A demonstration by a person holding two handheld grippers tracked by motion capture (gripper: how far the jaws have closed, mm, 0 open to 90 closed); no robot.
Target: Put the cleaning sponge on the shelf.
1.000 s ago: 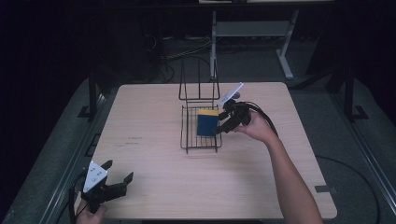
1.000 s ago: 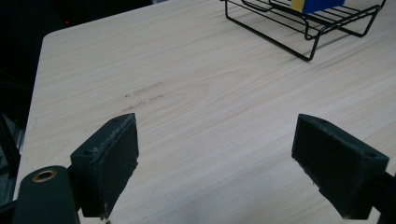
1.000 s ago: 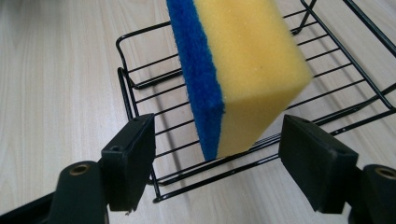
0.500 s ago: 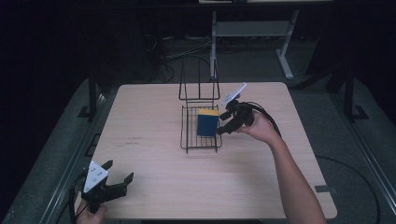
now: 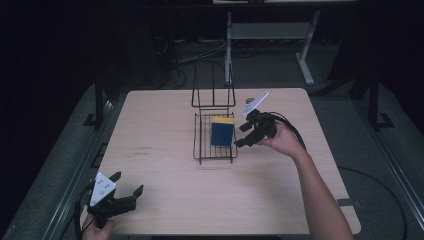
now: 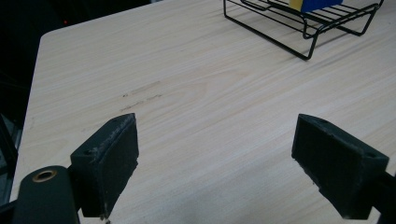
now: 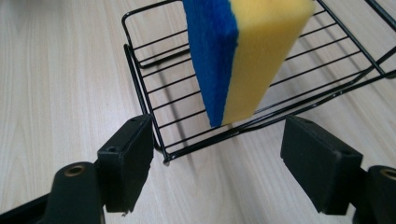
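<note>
High view: my right gripper (image 5: 241, 135) hangs wide beside the sponge (image 5: 222, 132) standing in the wire rack (image 5: 199, 145); release looks finished, so next I'd withdraw. Left gripper (image 5: 128, 184) idles wide.

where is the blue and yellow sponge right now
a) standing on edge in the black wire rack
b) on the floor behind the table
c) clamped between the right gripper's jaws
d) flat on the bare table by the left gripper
a: the sponge stands on edge inside the black wire rack, and the right gripper has its jaws wide open in front of it, pressing on nothing.
</note>
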